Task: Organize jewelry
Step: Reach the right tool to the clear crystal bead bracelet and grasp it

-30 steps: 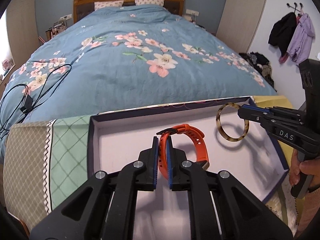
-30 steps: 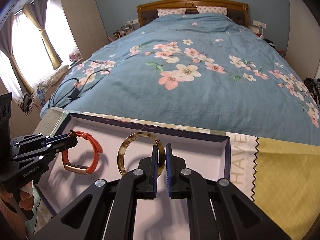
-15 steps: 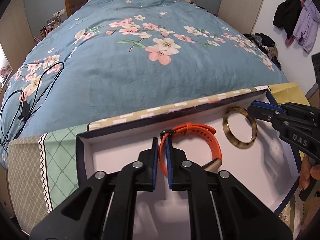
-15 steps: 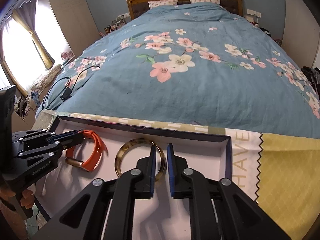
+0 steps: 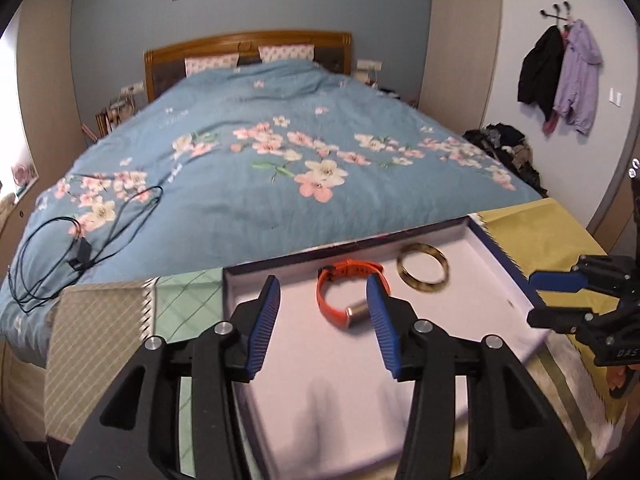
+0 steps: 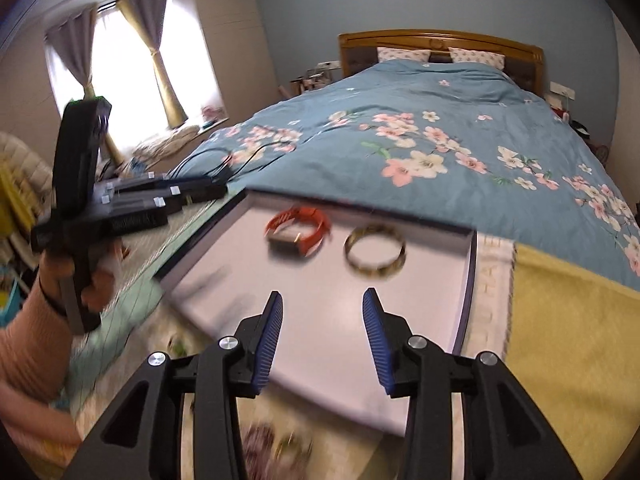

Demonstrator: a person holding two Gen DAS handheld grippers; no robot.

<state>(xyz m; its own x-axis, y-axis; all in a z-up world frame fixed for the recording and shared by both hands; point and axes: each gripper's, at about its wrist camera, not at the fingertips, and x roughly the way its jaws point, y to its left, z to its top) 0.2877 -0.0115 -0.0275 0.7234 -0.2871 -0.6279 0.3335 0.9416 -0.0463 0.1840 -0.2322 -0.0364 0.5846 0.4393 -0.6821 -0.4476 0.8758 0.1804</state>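
Both pieces lie in the tray (image 5: 504,276) — watch (image 5: 340,292) left of the bangle (image 5: 423,267), just apart — with left gripper (image 5: 322,320) and right gripper (image 6: 322,322) opening, empty, the left nearer the watch.

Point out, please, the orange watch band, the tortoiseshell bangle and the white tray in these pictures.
orange watch band (image 5: 329,298), left wrist view, on the left curve of its strap.
tortoiseshell bangle (image 5: 423,286), left wrist view, on its near rim.
white tray (image 5: 500,258), left wrist view, on its right wall.
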